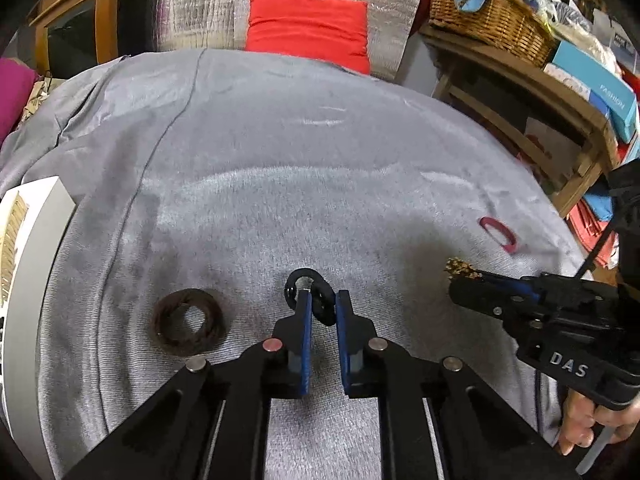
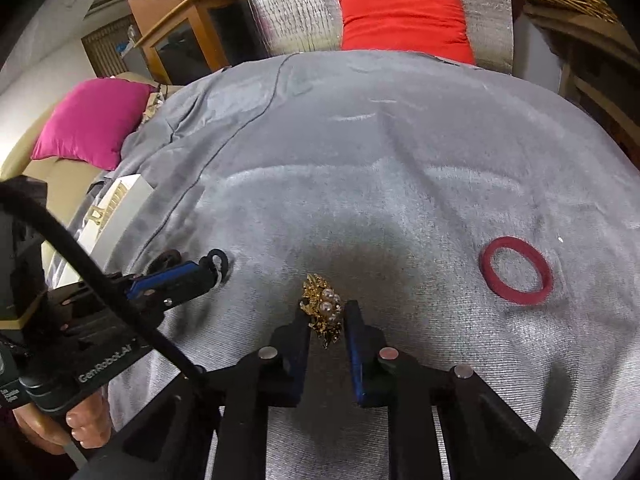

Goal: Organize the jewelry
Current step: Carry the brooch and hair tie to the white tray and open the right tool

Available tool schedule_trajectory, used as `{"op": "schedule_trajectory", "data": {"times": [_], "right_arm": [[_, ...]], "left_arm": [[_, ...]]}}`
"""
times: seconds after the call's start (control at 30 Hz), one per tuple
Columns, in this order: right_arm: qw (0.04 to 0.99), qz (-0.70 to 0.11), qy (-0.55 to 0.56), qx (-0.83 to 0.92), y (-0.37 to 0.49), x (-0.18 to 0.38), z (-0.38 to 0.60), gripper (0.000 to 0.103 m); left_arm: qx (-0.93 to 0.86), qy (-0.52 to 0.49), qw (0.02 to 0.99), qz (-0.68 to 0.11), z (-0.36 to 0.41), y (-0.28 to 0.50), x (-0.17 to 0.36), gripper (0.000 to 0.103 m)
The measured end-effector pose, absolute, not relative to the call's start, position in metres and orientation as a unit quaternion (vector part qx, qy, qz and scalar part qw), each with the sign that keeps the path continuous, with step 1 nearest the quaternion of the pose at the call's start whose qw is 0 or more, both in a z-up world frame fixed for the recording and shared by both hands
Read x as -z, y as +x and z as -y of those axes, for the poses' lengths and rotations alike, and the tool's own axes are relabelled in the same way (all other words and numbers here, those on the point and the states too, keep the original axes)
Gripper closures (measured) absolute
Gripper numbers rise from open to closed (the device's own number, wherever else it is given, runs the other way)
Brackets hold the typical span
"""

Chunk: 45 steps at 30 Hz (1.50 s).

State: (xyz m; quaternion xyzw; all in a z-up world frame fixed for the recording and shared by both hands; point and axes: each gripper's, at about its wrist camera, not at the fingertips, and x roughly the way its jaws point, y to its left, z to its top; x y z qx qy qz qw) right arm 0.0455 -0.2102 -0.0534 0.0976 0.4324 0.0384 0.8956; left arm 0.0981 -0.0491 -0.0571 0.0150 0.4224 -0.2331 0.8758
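My left gripper [image 1: 322, 300] is shut on a black chain-link piece [image 1: 310, 294] just above the grey cloth [image 1: 320, 160]. It also shows in the right wrist view [image 2: 218, 262]. My right gripper [image 2: 326, 314] is shut on a gold brooch with pearls [image 2: 323, 308], and shows at the right of the left wrist view [image 1: 460, 270]. A dark brown braided ring [image 1: 188, 322] lies left of the left gripper. A red bangle [image 2: 516, 275] lies flat on the cloth to the right, also in the left wrist view [image 1: 498, 234].
A white jewelry box [image 1: 36, 240] sits at the left edge of the cloth, also in the right wrist view [image 2: 120, 204]. A red cushion [image 1: 308, 26] lies at the far end, a pink cushion [image 2: 92, 122] to the left. A wooden shelf with a wicker basket [image 1: 492, 16] stands at the right.
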Motion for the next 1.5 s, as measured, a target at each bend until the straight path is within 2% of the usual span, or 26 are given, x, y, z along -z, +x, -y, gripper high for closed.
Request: {"op": "schedule_trajectory", "data": {"times": [0.57, 0.97, 1.27, 1.5], "right_arm": [[0.906, -0.404, 0.110, -0.068, 0.046, 0.033, 0.170, 0.085], [0.903, -0.400, 0.091, -0.125, 0.051, 0.021, 0.098, 0.085], [0.898, -0.382, 0.079, -0.202, 0.073, -0.012, 0.007, 0.085], [0.876, -0.394, 0.055, -0.271, 0.095, -0.013, -0.081, 0.085]], "left_arm": [[0.226, -0.020, 0.899, -0.374, -0.011, 0.054, 0.015, 0.091], [0.146, -0.070, 0.928, -0.336, -0.108, 0.016, -0.014, 0.091], [0.074, -0.118, 0.928, -0.345, -0.206, 0.000, -0.005, 0.091], [0.051, -0.157, 0.916, -0.366, -0.254, -0.003, 0.012, 0.091]]}}
